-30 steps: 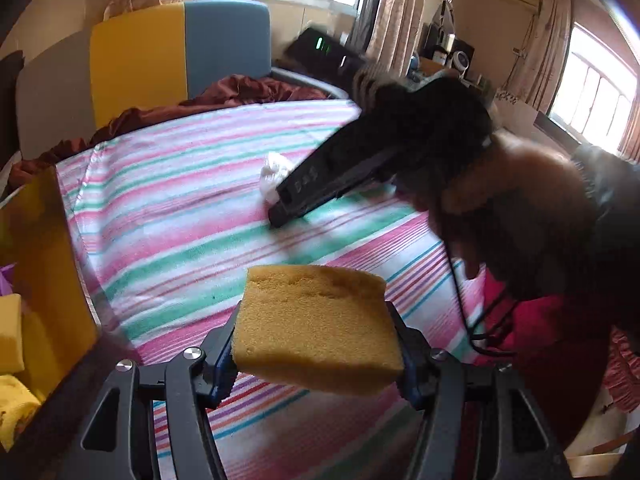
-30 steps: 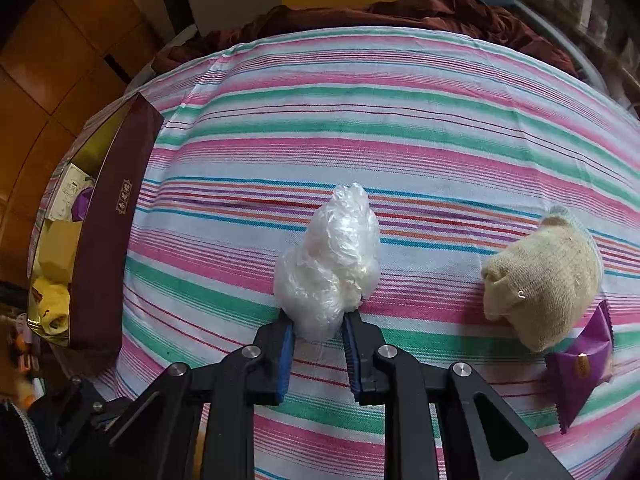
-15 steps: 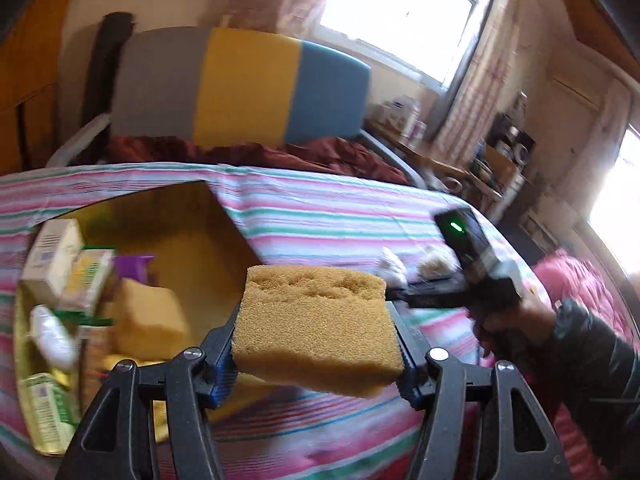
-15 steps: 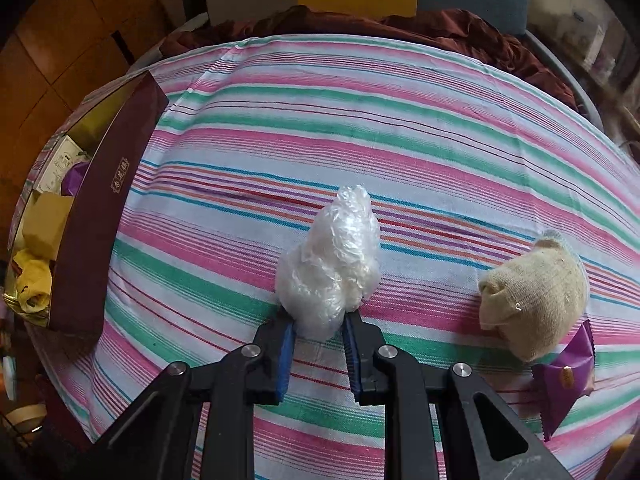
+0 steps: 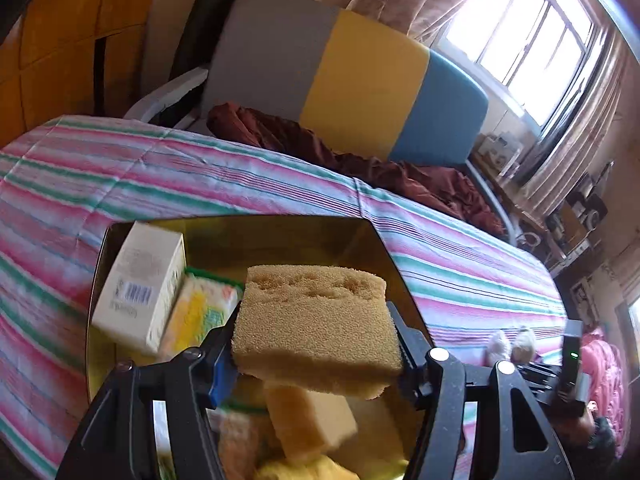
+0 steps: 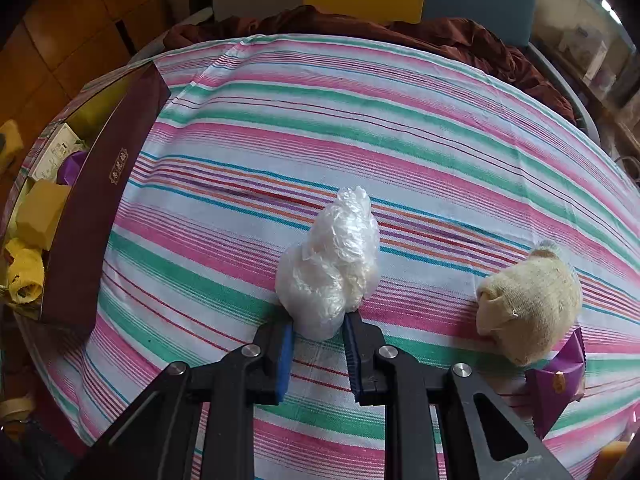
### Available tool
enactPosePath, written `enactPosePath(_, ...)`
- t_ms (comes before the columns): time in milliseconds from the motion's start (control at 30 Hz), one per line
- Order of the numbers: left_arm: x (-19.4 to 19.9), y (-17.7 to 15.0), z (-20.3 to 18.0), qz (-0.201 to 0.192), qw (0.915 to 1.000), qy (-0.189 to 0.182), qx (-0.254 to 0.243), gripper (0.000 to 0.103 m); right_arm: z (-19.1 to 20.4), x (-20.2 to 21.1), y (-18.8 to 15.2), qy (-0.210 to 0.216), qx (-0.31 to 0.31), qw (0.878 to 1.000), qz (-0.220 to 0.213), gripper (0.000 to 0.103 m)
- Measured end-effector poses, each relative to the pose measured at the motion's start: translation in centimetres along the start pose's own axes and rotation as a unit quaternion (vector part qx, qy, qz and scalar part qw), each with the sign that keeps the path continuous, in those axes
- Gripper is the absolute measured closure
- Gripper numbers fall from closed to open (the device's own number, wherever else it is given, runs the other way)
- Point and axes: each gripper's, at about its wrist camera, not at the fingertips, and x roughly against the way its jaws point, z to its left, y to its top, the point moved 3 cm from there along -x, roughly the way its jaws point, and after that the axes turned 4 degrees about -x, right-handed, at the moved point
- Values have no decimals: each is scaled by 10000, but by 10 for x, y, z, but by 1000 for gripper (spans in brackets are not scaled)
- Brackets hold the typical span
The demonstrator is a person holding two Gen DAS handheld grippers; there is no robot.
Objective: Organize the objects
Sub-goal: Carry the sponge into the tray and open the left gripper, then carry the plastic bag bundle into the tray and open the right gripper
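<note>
Very little is showing as readable text. A barcode is sitting on the side of the white carton (image 5: 138, 288) in the left wrist view, with a line of print under it that is blurring past reading. A small framed gold label with characters is standing on the maroon box wall (image 6: 120, 166), too small to make out.

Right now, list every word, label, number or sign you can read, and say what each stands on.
None reads clearly.
Gold label on the maroon box wall: characters, too small to read.
White carton in the box: barcode and print, blurred.
Green and yellow packet: pattern only, blurred.
Purple snack packet: a small picture, no legible text.
</note>
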Motion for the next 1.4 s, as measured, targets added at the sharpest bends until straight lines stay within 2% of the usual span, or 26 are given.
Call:
enactPosePath(200, -55, 19, 17, 435, 9981, 404, -150, 38, -1, -1, 1, 8, 4, 10000, -13, 81)
enactPosePath(267, -70, 23, 22, 604, 9972, 417, -141, 38, 1, -2, 1, 3, 17, 10000, -20, 81)
enactPosePath(400, -92, 22, 29, 885, 9940, 620, -166, 34, 0, -2, 1, 4, 28, 10000, -27, 81)
enactPosePath(433, -91, 22, 30, 875, 9938, 665, -152, 30, 0, -2, 0, 7, 23, 10000, -28, 81)
enactPosePath(500, -86, 21, 31, 778, 9946, 682, -109, 21, 0, -1, 0, 13, 19, 10000, -28, 81)
enactPosePath(533, -82, 20, 32, 739, 9948, 698, -104, 20, 0, -1, 0, 14, 21, 10000, -29, 81)
enactPosePath(667, -65, 15, 34, 698, 9942, 811, -142, 19, 1, -1, 0, 5, 22, 10000, -36, 81)
enactPosePath(733, -49, 12, 29, 591, 9956, 721, -124, 19, 1, 0, 0, -10, 27, 10000, -43, 81)
enactPosePath(933, 8, -16, -13, 72, 9947, 709, -739, 20, 2, 0, 2, -39, 22, 10000, -58, 79)
enactPosePath(1100, 47, -44, -44, -282, 9937, 598, -903, 20, 5, 0, 3, -137, 85, 9998, -83, 79)
enactPosePath(1400, 76, -77, -72, -524, 9907, 725, -1030, 20, 9, 1, 2, -321, 169, 9992, -144, 80)
